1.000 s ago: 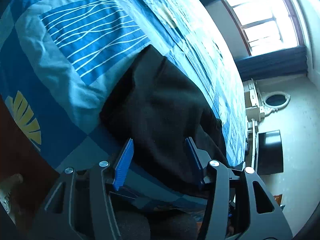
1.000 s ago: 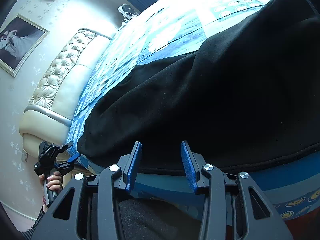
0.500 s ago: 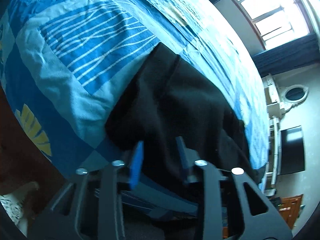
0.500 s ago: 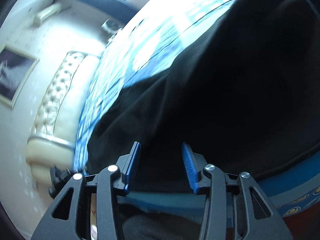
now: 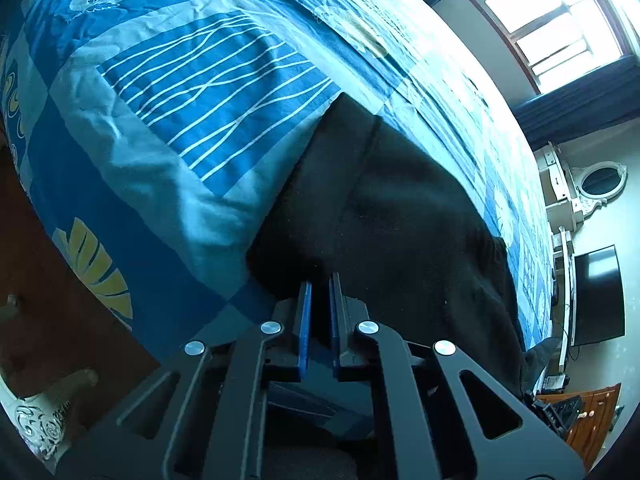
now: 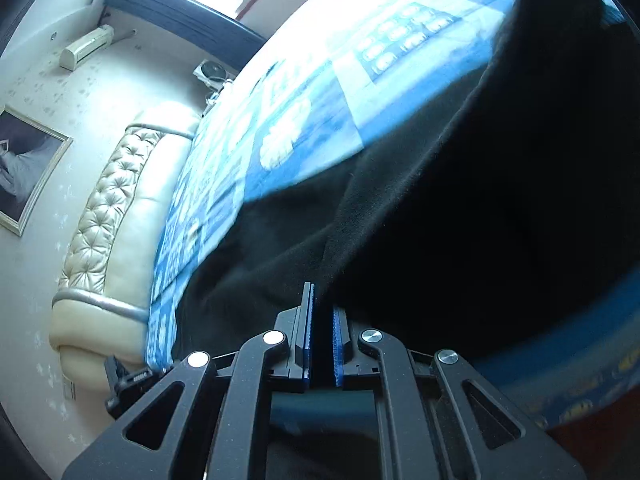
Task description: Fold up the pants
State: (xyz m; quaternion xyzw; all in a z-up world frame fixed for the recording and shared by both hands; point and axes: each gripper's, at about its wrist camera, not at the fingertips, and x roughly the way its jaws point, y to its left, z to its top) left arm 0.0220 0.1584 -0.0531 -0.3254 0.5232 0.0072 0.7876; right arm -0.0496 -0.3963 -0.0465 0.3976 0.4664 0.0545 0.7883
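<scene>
No legible brand, label or writing on any item. Pants (image 5: 400,220): black, soft matte knit with a faint nap, lying on the bed near its lower edge, creased into broad folds; in the right wrist view (image 6: 460,220) a flap of the cloth rises from the bed in a taut ridge toward the fingers. Left gripper (image 5: 319,292): black slotted metal frame with round silver fasteners, blue ribbed pads (image 5: 305,320) drawn nearly together on the near hem of the pants, only a thin slot between them. Right gripper (image 6: 321,300): same build, blue pads (image 6: 338,344) pinched close on the dark fabric edge. Bedspread (image 5: 180,100): blue cotton-like patchwork, white wavy-line panel, yellow leaf motifs, lightly wrinkled; wide bare stretch beyond the pants on both views (image 6: 312,92). Headboard (image 6: 108,216): cream, button-tufted, padded, rounded edge. Framed picture (image 6: 24,164) on pale patterned wall. Window (image 5: 552,20): bright, wooden frame, dark curtain below. Television (image 5: 598,296): black flat panel against the far wall, beside an oval ornate-framed mirror (image 5: 602,180).
</scene>
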